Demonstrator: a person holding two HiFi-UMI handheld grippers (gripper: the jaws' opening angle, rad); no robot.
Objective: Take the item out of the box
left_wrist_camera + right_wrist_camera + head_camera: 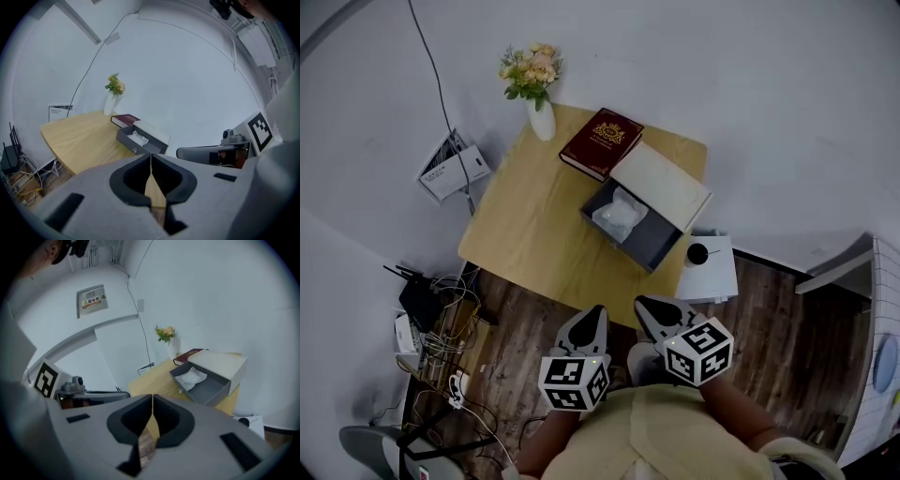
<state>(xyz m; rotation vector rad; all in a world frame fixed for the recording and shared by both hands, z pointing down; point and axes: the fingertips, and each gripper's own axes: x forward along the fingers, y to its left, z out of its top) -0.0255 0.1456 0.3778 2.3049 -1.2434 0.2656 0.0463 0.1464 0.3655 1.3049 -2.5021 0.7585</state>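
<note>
The item [619, 214], a crumpled white bag, is sitting in the open grey box [654, 246] on the table [530, 220], at the end nearest the red book [600, 142]. It's lying roughly across the box's width. You're holding the left gripper [595, 315] and right gripper [647, 306] short of the table, jaws pinched together on nothing.

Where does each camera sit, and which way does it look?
Head view: on the person's head, looking steeply down at the table; left gripper, right gripper and the person's torso show below.
Left gripper view: on the left gripper, looking along its shut jaws toward the open box; right gripper alongside.
Right gripper view: likewise on the right gripper; left gripper alongside.
Shared: all three show the box, red book and flower vase.
</note>
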